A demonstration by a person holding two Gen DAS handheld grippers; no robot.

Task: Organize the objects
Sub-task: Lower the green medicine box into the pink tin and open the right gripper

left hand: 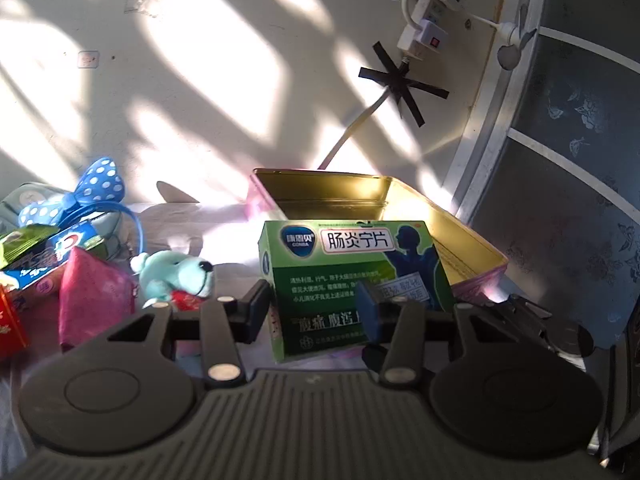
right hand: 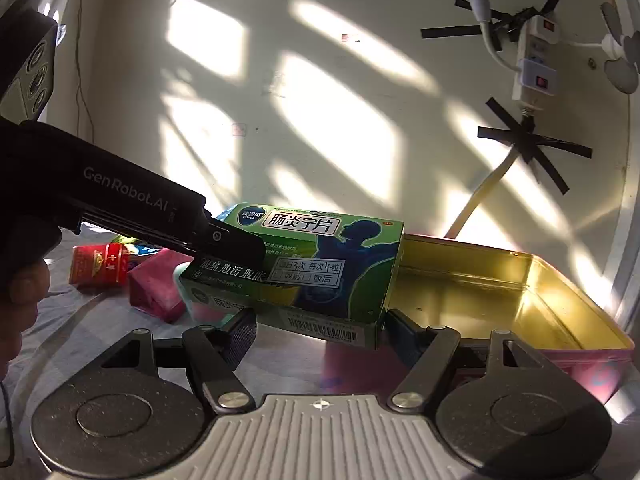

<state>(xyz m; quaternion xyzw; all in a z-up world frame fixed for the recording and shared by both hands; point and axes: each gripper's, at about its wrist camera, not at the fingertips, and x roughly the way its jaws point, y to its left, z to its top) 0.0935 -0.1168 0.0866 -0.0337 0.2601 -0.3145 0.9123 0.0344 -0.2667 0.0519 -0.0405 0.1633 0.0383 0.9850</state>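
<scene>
A green medicine box [left hand: 352, 264] hangs tilted just above the cloth, at the near left end of an open gold-lined tin [left hand: 460, 240]. My left gripper [left hand: 314, 308] is shut on the box's lower part, one black pad on its left side and one blue pad on its front right. In the right wrist view the left gripper [right hand: 240, 244] reaches in from the left onto the box [right hand: 320, 256]. My right gripper [right hand: 320, 332] stands wide, fingertips flanking the box's near barcode edge; contact is unclear. The tin [right hand: 580, 292] lies empty to the right.
Left of the box lie a teal plush dog [left hand: 180, 276], a pink packet [left hand: 92, 300], a blue toothpaste box [left hand: 60, 256], a red box [right hand: 100, 270] and a blue polka-dot bow headband [left hand: 80, 196]. A power strip [right hand: 536, 64] is taped to the wall. A hand [right hand: 20, 300] holds the left gripper.
</scene>
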